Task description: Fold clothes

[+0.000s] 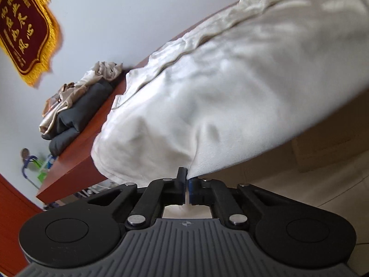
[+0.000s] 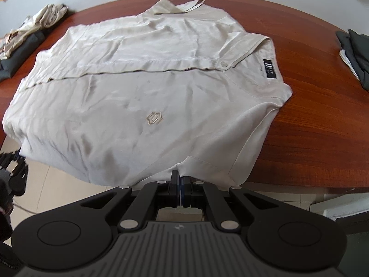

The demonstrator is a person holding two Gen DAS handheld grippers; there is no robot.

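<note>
In the left wrist view, the left gripper [image 1: 187,180] has its fingers [image 1: 181,175] closed tight on the near edge of the cream shirt [image 1: 230,92], where the cloth hangs off the front edge of the table [image 1: 76,164]; a small pinch of fabric sits between them, so the hold looks secure. The shirt spreads away from that pinch across the tabletop, its button placket running toward the far end. Beyond the shirt, on the same table near the wall, lies a pile of clothes [image 1: 76,106], dark pieces under beige ones, which I judge to be garments waiting or already handled; which, I cannot tell. A red banner [image 1: 25,30] with gold fringe hangs on the wall above that pile. In the right wrist view, the right gripper [image 2: 181,180] is likewise clamped on the shirt's [image 2: 147,87] near edge, close to the sleeve seam on the collar side. The shirt lies flat and face up, buttoned, with no fold made yet, so the folding proper is at its start: both near-edge holds are set and the first fold remains to be done. Another dark garment [image 2: 355,53] lies beyond the shirt's collar end. No container is visible in either view; the clothes rest directly on the table [image 2: 318,120].
</note>
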